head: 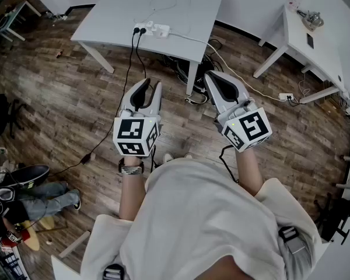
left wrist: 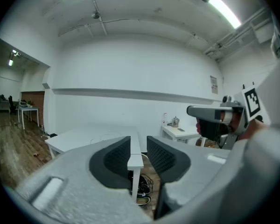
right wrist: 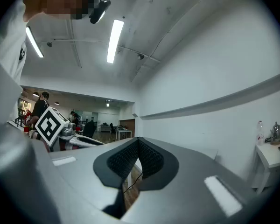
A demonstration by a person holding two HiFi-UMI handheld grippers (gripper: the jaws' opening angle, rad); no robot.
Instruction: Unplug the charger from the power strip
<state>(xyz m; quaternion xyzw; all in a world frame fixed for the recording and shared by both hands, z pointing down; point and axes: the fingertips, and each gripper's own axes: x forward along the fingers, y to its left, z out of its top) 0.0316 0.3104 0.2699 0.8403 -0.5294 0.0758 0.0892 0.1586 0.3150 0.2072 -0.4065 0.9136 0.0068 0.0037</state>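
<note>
Both forearms reached forward, the left gripper [head: 151,86] tipped slightly down with jaws narrowly parted and empty, the right gripper [head: 210,77] level and closed, the power strip [head: 153,27] well ahead at twelve o'clock on the white table [head: 114,10].

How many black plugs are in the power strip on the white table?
2, seen in the head view. The outer black plug sits at the left end of the power strip; the inner black plug is beside it. A white one may escape notice.
</note>
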